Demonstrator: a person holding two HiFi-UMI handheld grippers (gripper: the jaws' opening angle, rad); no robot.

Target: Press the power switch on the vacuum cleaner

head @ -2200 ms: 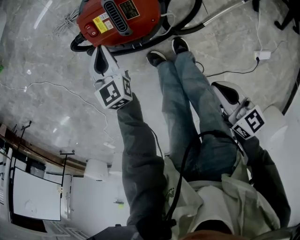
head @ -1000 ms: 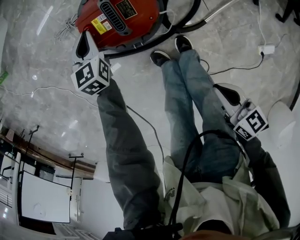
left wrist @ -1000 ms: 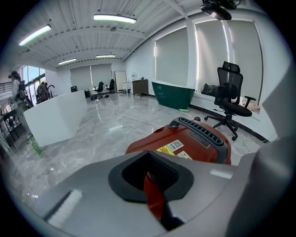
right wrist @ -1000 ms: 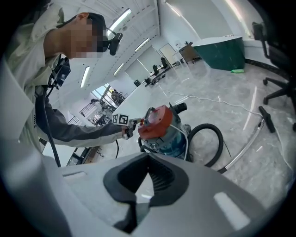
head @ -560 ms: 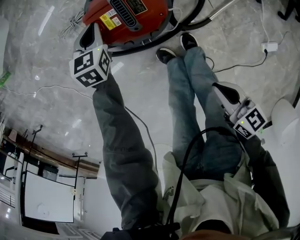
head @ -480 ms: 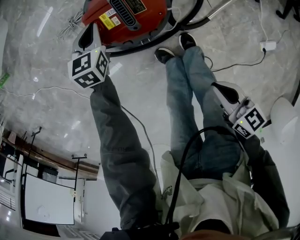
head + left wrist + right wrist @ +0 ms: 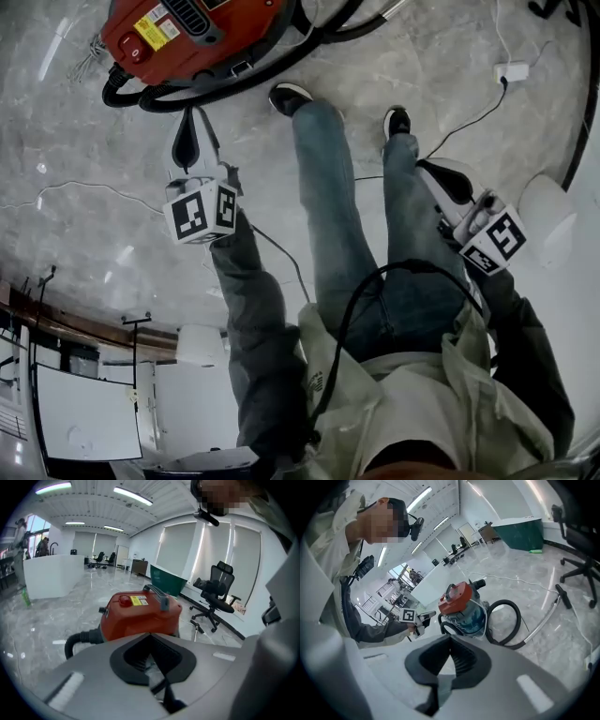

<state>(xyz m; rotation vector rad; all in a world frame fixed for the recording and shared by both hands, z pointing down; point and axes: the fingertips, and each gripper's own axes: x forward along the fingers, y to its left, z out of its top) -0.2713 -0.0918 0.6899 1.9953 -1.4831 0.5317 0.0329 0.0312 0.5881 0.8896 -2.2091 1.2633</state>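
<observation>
Red canister vacuum cleaner (image 7: 202,28) at 11 o'clock in the head view, standing on grey marble floor (image 7: 84,187), with a black hose (image 7: 155,97) curled round its base. Round red power switch (image 7: 127,49) on the lid's left edge, next to a yellow label (image 7: 153,33); nothing touching it.

Left gripper (image 7: 190,127) at 10 o'clock, pointing toward 12, just short of the hose and clear of the vacuum body. Jaws pressed together tip to tip in the left gripper view, nothing between them; switch there at 11 o'clock above the tips.

Right gripper (image 7: 439,178) at 3 o'clock, beside the jeans leg (image 7: 412,244), well apart from the vacuum cleaner. Jaws likewise closed on each other and empty.

White power adapter (image 7: 511,71) on the floor at 1 o'clock. Black office chair (image 7: 218,592) at 3 o'clock in the left gripper view, beyond the vacuum cleaner.
</observation>
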